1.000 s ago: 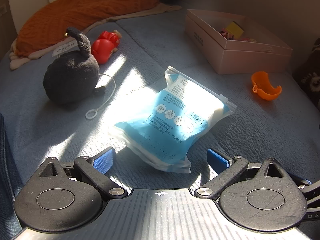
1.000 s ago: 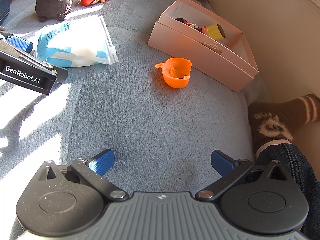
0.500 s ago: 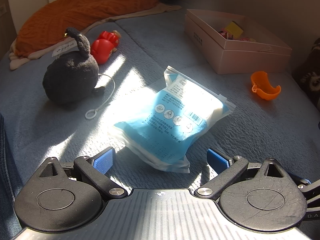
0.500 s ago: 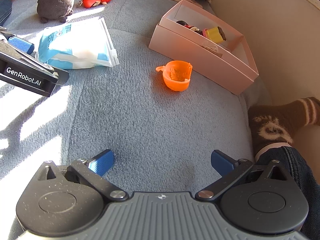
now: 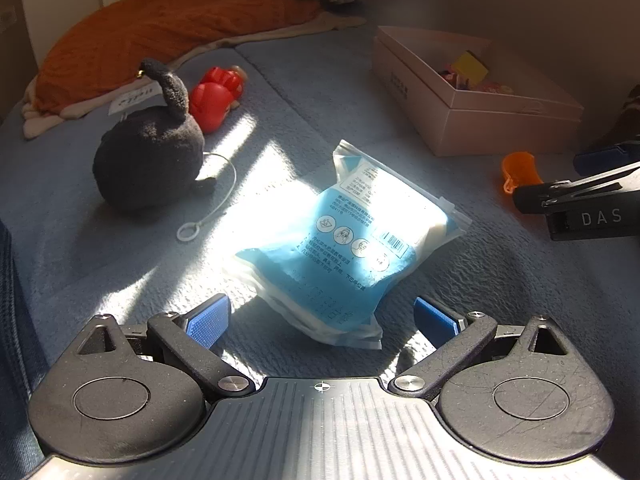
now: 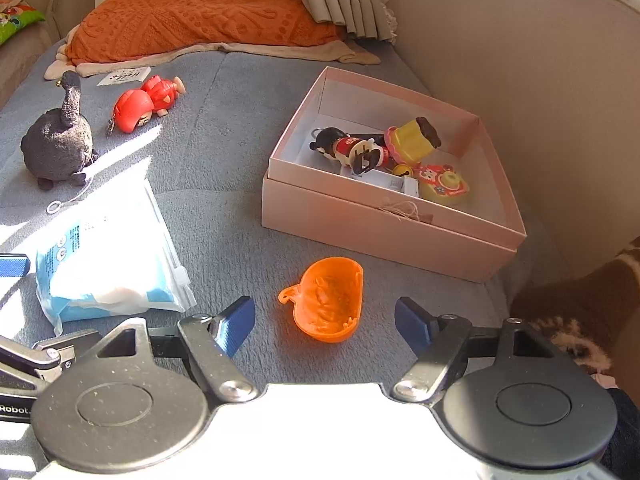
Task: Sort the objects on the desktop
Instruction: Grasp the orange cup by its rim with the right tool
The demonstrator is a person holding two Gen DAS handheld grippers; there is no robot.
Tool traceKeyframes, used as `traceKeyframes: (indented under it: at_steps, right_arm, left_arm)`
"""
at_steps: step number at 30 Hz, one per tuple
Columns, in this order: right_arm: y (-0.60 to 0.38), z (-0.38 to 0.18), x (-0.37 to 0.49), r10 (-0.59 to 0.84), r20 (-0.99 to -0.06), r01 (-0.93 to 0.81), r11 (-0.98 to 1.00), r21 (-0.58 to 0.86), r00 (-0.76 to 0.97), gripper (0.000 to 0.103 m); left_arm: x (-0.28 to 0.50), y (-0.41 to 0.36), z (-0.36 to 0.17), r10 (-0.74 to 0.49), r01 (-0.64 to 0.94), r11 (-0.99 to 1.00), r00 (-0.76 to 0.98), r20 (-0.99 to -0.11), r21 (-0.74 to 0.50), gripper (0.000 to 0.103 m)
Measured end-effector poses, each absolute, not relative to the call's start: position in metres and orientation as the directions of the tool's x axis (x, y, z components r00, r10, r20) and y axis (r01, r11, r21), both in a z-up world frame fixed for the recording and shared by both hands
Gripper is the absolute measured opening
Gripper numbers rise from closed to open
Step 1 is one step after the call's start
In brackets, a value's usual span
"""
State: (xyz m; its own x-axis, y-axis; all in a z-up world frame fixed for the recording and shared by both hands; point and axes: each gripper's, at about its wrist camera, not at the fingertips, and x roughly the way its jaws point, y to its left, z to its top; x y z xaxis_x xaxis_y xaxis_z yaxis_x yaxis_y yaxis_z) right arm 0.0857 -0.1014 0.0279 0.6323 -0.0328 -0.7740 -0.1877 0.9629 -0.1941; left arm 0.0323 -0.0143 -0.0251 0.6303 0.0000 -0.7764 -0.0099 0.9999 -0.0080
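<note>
Broadly, a grey-blue blanket (image 6: 224, 248) covers a cushioned seat and carries everything. Toward its far left corner sits a dark plush toy (image 6: 56, 148), with a red doll (image 6: 140, 106) just beyond it. Nearer, in a patch of sunlight, a blue and white packet (image 5: 348, 244) lies flat; the left gripper (image 5: 322, 318) hovers at its near end, fingers spread wide on either side and holding nothing. Right of the packet, an orange cup (image 6: 326, 300) lies on its side on the blanket, between the wide-open, empty fingers of the right gripper (image 6: 324, 322). Farther right, near the blanket's right edge, an open pink box (image 6: 380, 236) holds several small toys (image 6: 384, 150). An orange pillow (image 6: 200, 12) lies along the far edge.
</note>
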Motion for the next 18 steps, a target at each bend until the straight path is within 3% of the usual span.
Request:
traceKeyframes:
  at_steps: [5, 7, 18]
  right_arm:
    - [-0.094, 0.015, 0.104, -0.046, -0.814, -0.224, 0.951, -0.213, 0.579, 0.026]
    - [-0.095, 0.019, 0.104, -0.033, -0.828, -0.229, 0.954, -0.193, 0.560, 0.018]
    - [-0.108, 0.041, 0.052, -0.006, -0.828, -0.315, 0.924, -0.219, 0.560, 0.018]
  left_arm:
    - [0.033, -0.013, -0.022, -0.007, -0.014, 1.000, 0.636, -0.772, -0.021, 0.101]
    - [0.032, -0.013, -0.021, -0.008, -0.012, 1.000, 0.637, -0.771, -0.021, 0.101]
    - [0.033, -0.014, -0.020, -0.014, -0.006, 1.000, 0.639, -0.769, -0.023, 0.101]
